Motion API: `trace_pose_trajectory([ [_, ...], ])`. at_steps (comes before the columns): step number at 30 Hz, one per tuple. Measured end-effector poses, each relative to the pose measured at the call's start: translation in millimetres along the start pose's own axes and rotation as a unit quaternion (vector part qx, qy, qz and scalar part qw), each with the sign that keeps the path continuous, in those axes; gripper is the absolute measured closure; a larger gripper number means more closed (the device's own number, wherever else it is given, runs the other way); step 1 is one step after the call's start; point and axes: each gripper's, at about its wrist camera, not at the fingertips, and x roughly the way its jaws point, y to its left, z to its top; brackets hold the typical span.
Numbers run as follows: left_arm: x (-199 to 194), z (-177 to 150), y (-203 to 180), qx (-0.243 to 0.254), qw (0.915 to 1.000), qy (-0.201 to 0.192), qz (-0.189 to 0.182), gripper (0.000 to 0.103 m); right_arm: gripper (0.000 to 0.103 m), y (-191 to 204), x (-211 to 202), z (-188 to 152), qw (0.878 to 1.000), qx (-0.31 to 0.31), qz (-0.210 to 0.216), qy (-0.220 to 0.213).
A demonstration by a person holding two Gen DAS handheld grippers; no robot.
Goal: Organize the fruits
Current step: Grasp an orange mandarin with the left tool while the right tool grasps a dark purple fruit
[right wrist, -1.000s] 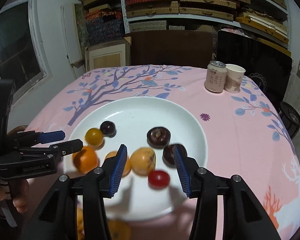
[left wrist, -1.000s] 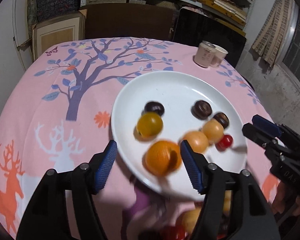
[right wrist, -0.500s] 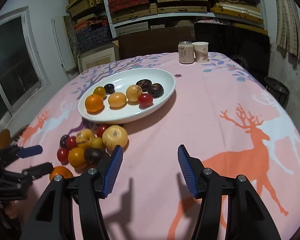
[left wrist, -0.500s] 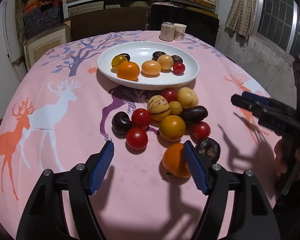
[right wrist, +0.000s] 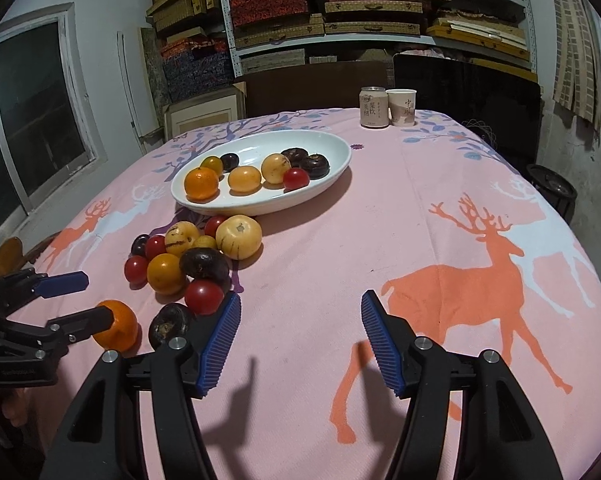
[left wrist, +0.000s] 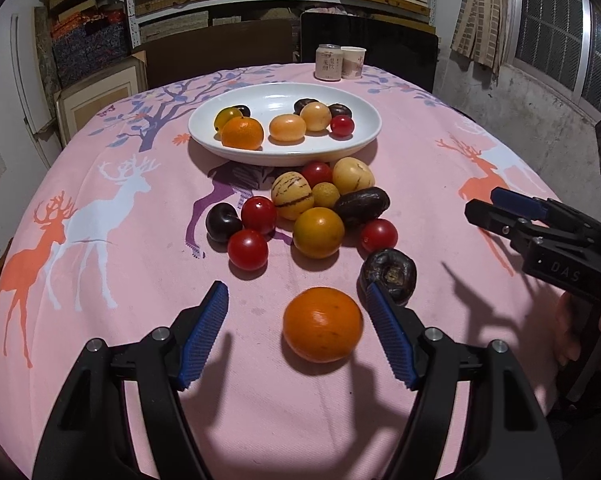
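Observation:
A white oval plate (left wrist: 360, 142) (right wrist: 332, 168) holds several fruits, among them an orange (left wrist: 242, 133), yellow fruits and a red tomato (left wrist: 342, 125). In front of it a pile of loose fruit (left wrist: 300, 208) (right wrist: 188, 252) lies on the pink cloth. An orange (left wrist: 322, 324) (right wrist: 116, 326) lies nearest, between the fingers of my left gripper (left wrist: 296, 336), which is open and apart from it. A dark wrinkled fruit (left wrist: 390, 274) (right wrist: 168, 324) lies by the left gripper's right finger. My right gripper (right wrist: 300, 340) is open and empty over bare cloth, right of the pile.
A drink can (left wrist: 329, 62) (right wrist: 373, 106) and a paper cup (left wrist: 352, 62) (right wrist: 400, 107) stand at the table's far edge. Chairs and shelves stand behind. The round table falls away on all sides.
Both grippers have pulled back from over the plate toward the near side of the table. The left gripper has come lower, with the near orange now between its open fingers.

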Motion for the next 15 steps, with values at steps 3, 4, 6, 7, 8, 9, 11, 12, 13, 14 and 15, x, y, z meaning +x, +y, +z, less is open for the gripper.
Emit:
trace_pose_trajectory([
  [3,0,-1,-4,0.003,1.0,-0.001,0.005,0.033,0.038,-6,3,0,1.0,0.016,0.013,0.009],
  [4,-1,-2,-5,0.004,1.0,-0.002,0.007,0.033,0.038,-8,4,0,1.0,0.022,0.016,0.011],
  [6,0,-3,-7,0.005,1.0,0.0,0.006,0.033,0.038,-13,6,-1,0.999,0.036,0.021,0.016],
  [7,0,-4,-7,0.005,1.0,0.0,0.007,0.033,0.038,-15,6,-2,0.999,0.041,0.022,0.017],
  [8,0,-4,-8,0.005,1.0,0.001,0.008,0.033,0.038,-16,6,-2,0.999,0.045,0.025,0.017],
  [9,0,-5,-9,0.006,0.9999,0.001,0.01,0.033,0.038,-16,5,-3,0.998,0.046,0.026,0.016],
  [11,-1,-8,-10,0.008,0.9999,0.002,0.012,0.033,0.038,-16,4,-3,0.998,0.048,0.028,0.013],
  [12,-1,-9,-11,0.01,0.9999,0.002,0.013,0.033,0.038,-16,4,-4,0.998,0.048,0.028,0.012],
  [13,-1,-11,-13,0.013,0.9998,0.002,0.014,0.033,0.038,-16,4,-4,0.998,0.048,0.028,0.011],
  [14,-1,-13,-15,0.017,0.9997,0.002,0.015,0.033,0.038,-17,3,-4,0.998,0.048,0.029,0.01],
  [15,0,-15,-17,0.02,0.9997,0.004,0.015,0.033,0.038,-17,3,-4,0.998,0.049,0.03,0.01],
])
